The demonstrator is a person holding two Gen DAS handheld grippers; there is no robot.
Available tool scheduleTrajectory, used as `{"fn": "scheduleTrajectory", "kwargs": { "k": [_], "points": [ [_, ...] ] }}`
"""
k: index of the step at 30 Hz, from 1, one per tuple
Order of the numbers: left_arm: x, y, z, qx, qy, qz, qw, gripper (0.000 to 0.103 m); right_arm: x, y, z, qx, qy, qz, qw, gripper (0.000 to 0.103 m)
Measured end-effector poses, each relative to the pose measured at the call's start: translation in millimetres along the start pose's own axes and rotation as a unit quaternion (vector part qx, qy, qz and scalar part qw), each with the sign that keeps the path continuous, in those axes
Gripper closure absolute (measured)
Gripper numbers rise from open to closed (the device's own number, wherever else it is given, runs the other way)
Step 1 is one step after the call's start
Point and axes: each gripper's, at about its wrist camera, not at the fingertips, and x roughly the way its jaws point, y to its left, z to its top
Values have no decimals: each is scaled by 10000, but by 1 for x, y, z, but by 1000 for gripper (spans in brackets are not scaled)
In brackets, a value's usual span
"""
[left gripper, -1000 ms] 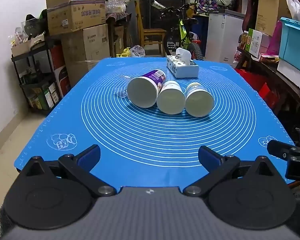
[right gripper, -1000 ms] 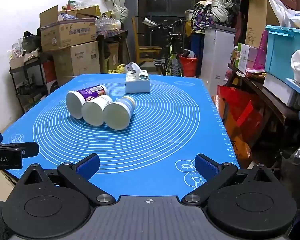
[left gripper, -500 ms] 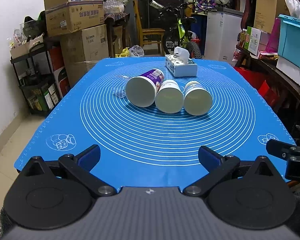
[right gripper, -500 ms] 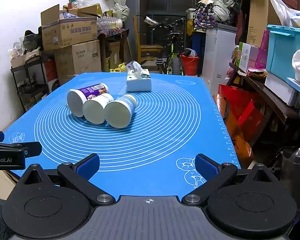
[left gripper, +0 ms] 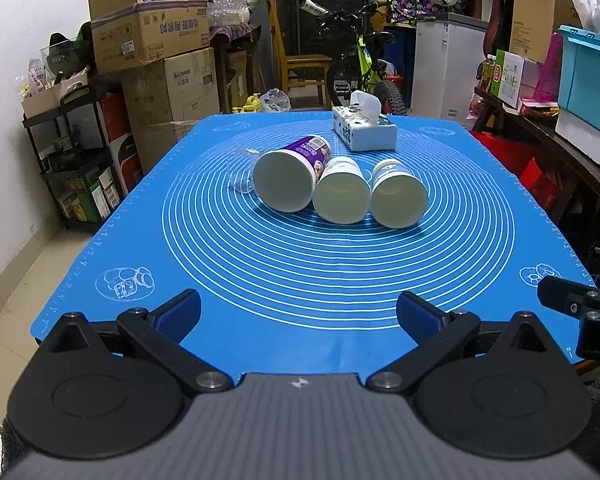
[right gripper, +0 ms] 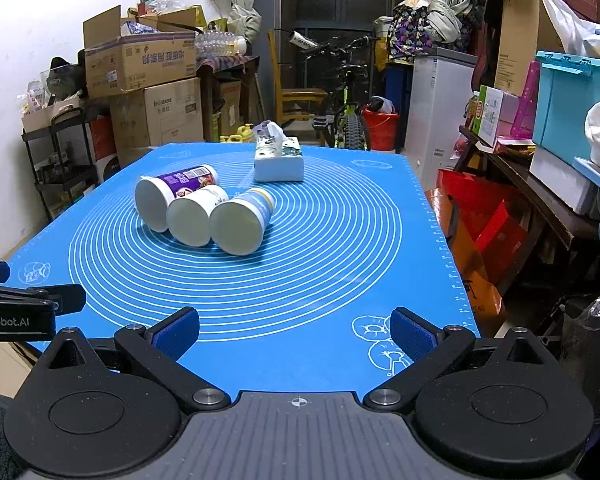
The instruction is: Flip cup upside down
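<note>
Three paper cups lie on their sides in a row on the blue mat [left gripper: 300, 280], mouths facing me: a purple-labelled cup [left gripper: 290, 178] [right gripper: 168, 196] at left, a white cup [left gripper: 341, 194] [right gripper: 194, 216] in the middle, a blue-banded cup [left gripper: 398, 196] [right gripper: 240, 222] at right. A clear plastic cup [left gripper: 242, 172] lies left of the purple one. My left gripper [left gripper: 298, 314] is open and empty near the mat's front edge, well short of the cups. My right gripper [right gripper: 295, 330] is open and empty at the front right.
A tissue box [left gripper: 364, 132] [right gripper: 278, 160] stands behind the cups. Cardboard boxes [left gripper: 148, 36] and a shelf stand left of the table. A bicycle [left gripper: 356, 68], a chair and a white cabinet are behind. Red bags [right gripper: 480, 220] and bins crowd the right side.
Both grippers have risen slightly and edged forward, so the cups sit a little lower in view. The cups have not moved and both grippers stay open.
</note>
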Motion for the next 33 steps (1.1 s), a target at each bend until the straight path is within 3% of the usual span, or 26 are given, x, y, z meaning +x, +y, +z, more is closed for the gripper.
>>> {"fn": "scheduleTrajectory", "kwargs": {
  "k": [33],
  "points": [
    [0, -1, 0, 29, 14, 29, 10000, 0, -3, -2, 1, -71, 69, -60, 9999, 2]
  ]
}}
